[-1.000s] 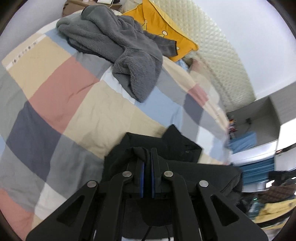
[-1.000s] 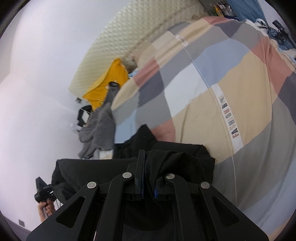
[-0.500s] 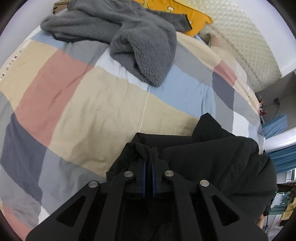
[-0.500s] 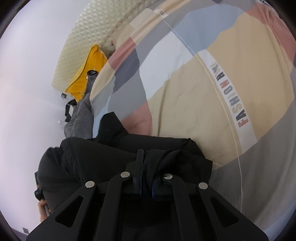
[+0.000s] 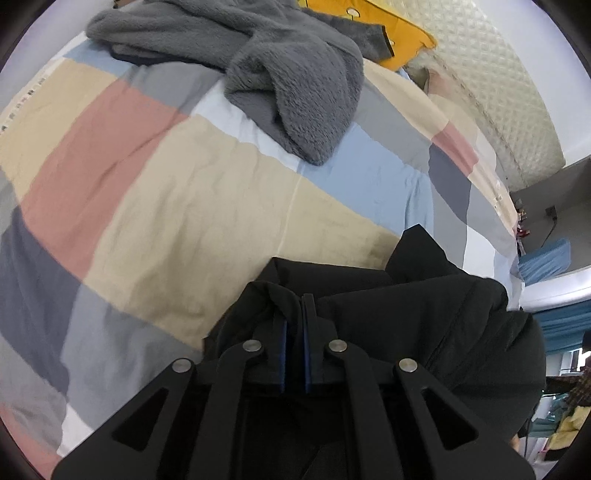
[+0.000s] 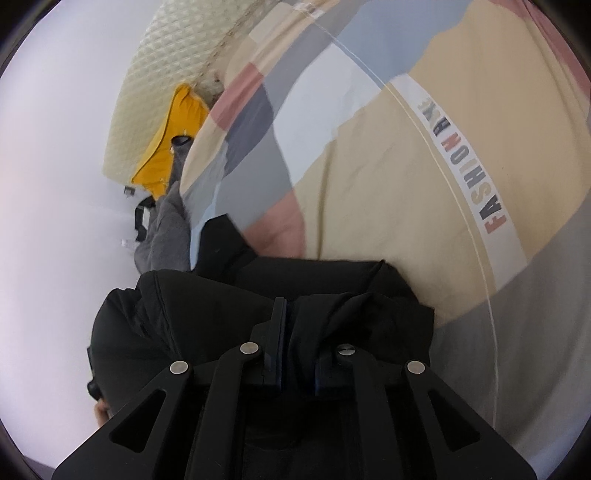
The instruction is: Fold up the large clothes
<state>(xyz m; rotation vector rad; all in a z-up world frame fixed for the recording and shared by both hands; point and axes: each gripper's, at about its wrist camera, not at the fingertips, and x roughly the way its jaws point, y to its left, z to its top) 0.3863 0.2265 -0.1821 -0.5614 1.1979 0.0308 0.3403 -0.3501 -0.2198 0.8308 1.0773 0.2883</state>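
A black jacket [image 5: 424,317] is held up over the patchwork quilt [image 5: 155,221], and it fills the lower middle and lower right of the left wrist view and the lower left and centre of the right wrist view. The left gripper [image 5: 294,325] is clamped on a bunched fold of the black cloth, with the blue pads almost meeting around it; the right gripper [image 6: 295,332] is likewise closed on a gathered edge of the same garment, cloth being pinched between its fingers. The step in hand is judged to be the carrying of the jacket to a bare stretch of quilt so that it can be laid flat. To do this well, both pinches should be kept firm and the two grippers drawn apart until the held edge is taut, so that the hanging part is not dragged into creases. The garment should be lowered with its far hem touching down first, then the held edge laid last. The grey fleece [image 5: 288,74] at the top of the left view, near the yellow cushion [image 5: 402,33], should be kept well clear, since an overlap would spoil the fold.
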